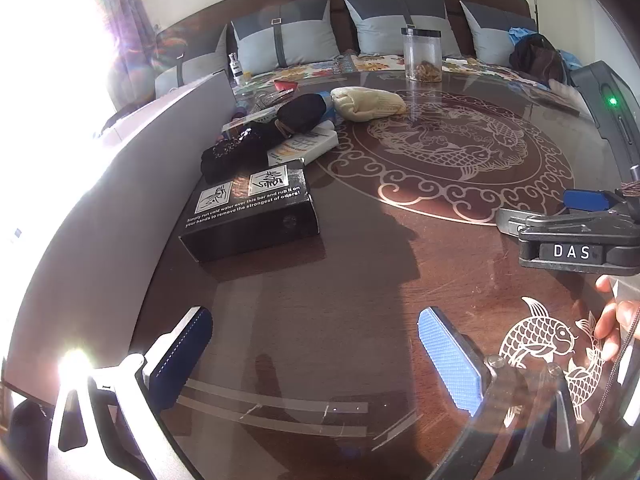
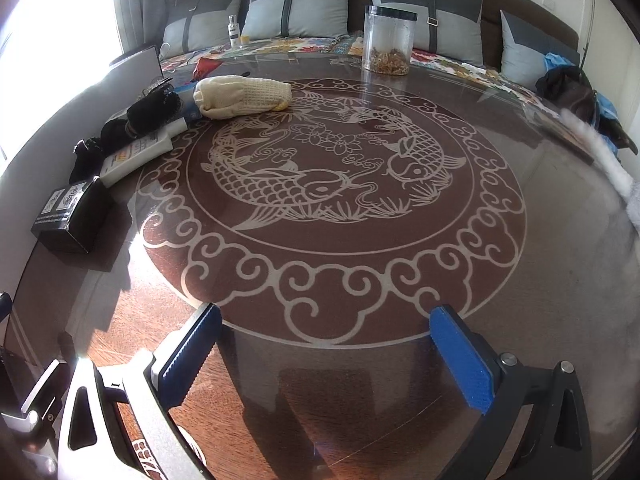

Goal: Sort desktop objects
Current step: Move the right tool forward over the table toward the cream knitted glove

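Harsh left window glare, hard shadows, fisheye warp.

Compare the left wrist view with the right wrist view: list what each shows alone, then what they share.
Only the left wrist view shows the right gripper from the side, marked DAS, and a dark case with a green light.

Only the right wrist view shows the whole pale fish medallion on the table.

Both show the black printed box, cream knitted pouch, clear plastic jar and grey cushions.
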A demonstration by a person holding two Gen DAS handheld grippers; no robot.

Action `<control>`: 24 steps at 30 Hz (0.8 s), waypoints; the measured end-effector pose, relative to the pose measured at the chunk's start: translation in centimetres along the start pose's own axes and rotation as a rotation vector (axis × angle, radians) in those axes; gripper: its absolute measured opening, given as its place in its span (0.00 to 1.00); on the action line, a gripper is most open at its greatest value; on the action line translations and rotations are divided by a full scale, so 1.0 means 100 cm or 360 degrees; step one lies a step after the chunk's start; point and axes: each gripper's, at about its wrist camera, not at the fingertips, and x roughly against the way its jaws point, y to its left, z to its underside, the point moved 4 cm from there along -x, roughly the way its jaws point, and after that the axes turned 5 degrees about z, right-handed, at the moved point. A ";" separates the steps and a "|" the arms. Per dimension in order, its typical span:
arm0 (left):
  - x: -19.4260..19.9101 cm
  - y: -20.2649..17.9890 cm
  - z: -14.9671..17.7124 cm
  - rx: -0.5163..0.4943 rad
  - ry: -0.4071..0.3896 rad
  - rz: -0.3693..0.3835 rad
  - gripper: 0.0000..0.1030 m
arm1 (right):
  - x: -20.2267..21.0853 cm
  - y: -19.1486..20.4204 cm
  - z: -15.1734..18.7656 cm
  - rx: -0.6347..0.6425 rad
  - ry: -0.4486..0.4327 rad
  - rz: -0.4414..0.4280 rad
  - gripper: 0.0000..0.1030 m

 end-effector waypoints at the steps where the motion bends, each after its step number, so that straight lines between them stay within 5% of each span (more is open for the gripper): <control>1: 0.000 -0.001 -0.001 0.0000 0.0003 0.0000 1.00 | 0.000 0.000 0.000 0.0000 0.0000 0.0000 1.00; 24: -0.008 0.008 -0.001 0.0077 0.0029 0.0021 1.00 | 0.000 0.000 0.000 -0.0001 0.0000 -0.0002 1.00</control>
